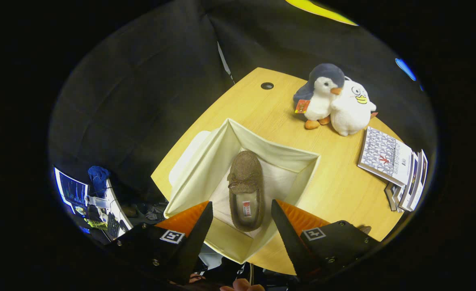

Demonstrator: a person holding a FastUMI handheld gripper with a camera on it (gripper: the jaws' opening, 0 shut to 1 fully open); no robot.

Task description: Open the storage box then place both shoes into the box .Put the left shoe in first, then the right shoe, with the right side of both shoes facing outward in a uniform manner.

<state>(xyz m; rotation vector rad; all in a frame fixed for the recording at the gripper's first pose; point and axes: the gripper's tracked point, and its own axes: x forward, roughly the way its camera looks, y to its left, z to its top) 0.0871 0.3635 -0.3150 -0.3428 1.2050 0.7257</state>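
Gripper [242, 206] hangs above the storage box [205, 161], fingers [199, 226] spread wide apart and holding nothing. Fingers are black with orange backs; each carries a small square marker near its base.

Box: cream fabric, open at the top, standing on a wooden table [335, 190]. Its near corner lies between the two fingers and just below them; the far corner points away beyond the fingertips. A pale flat piece, likely the lid [189, 153], lies against the box's outer left side, beyond the left finger.

One brown slipper [245, 190] lies flat on the box floor, sole down, straight ahead between the fingertips. Toe with its small bow points away from the gripper; the heel opening faces the gripper. A small label shows on the insole. Nothing touches the slipper.

Beyond the box and to the right of the right finger: two plush toys [333, 103] sit side by side, touching, a grey-hooded penguin and a white one. Nearer, right of the right finger, a fanned stack of booklets [395, 165] sits by the table's edge.

A small dark round hole [267, 85] marks the tabletop well beyond the box.
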